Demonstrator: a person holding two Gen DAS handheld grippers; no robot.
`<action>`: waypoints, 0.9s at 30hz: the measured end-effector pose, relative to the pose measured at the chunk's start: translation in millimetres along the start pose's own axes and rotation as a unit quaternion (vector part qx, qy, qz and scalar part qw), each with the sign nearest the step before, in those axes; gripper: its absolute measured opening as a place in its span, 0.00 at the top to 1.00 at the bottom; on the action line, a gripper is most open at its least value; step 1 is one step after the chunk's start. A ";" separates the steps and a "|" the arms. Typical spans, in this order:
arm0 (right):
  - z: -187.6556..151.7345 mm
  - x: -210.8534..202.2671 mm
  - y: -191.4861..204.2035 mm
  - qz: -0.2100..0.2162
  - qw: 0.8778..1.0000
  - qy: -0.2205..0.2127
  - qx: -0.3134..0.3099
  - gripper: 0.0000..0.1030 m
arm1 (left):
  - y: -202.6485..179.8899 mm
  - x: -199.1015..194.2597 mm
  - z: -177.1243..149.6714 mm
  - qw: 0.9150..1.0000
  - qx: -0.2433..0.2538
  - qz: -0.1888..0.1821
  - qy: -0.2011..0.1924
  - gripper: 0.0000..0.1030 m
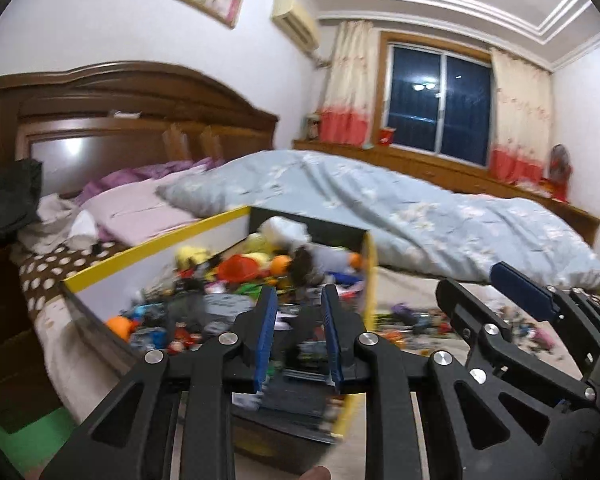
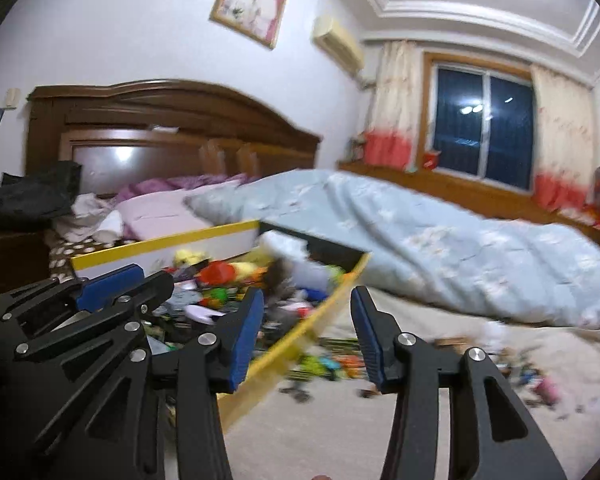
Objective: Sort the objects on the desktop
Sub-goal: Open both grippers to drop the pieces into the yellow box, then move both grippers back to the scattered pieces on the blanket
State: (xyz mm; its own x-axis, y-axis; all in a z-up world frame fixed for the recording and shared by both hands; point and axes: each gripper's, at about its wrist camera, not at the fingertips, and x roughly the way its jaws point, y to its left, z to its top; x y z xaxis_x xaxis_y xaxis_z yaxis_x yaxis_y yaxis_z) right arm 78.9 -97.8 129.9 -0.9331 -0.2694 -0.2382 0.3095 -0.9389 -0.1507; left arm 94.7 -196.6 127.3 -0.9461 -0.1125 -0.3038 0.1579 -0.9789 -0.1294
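Here, in the left wrist view, your left gripper point(image 1: 300, 334) hangs over the near end of the yellow-rimmed toy box point(image 1: 156, 252), which sits on the bed. Its blue pads point(image 1: 266, 336) stand a narrow gap apart, and blurred box contents show through that gap; whether anything is pinched there you cannot tell from this picture. The box is heaped with small toys point(image 1: 236, 268), orange, yellow and green among them, presumably the bin where sorted pieces are gathered. To the right of the box, your right gripper point(image 1: 484, 292) sits alongside with its jaws spread. Past the box's right wall a scatter of loose pieces point(image 1: 416, 322) lies on the bare sheet, likely what remains to be sorted. Behind the box, the pale blue quilt point(image 1: 380, 200) is bunched up, which leaves the sheet free as a work surface.

Then the right wrist view: your right gripper point(image 2: 307, 340) straddles the box's right wall point(image 2: 300, 336), one finger over the toys inside, the other over the sheet outside. Its jaws are spread and hold nothing, a pose that suits a drop into the box. Your left gripper point(image 2: 136, 284) lies over the box's left part, seen side-on, its gap unreadable here. The loose pieces point(image 2: 332, 360) lie on the sheet just right of that wall, close enough for a short reach.
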 end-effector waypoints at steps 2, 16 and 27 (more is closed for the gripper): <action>-5.3 -12.8 -13.8 -0.023 1.000 0.006 0.010 0.53 | -16.9 -2.0 -3.1 1.000 0.007 -0.015 0.003 0.75; -49.8 -38.5 -105.3 -0.098 0.990 0.070 0.069 0.53 | -115.0 1.4 -35.0 0.994 0.067 -0.083 0.024 0.75; -69.6 -38.5 -121.6 -0.016 0.985 0.143 0.092 0.52 | -104.9 10.2 -50.7 0.972 0.100 -0.172 0.120 0.72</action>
State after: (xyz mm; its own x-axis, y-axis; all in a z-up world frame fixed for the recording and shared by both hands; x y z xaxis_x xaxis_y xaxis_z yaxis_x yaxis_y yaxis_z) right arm 89.9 41.7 90.6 -0.8444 -0.1916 -0.5002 0.2174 -0.9761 0.0069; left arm 82.8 -86.4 89.9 -0.8357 0.2479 -0.4900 -0.2382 -0.9676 -0.0833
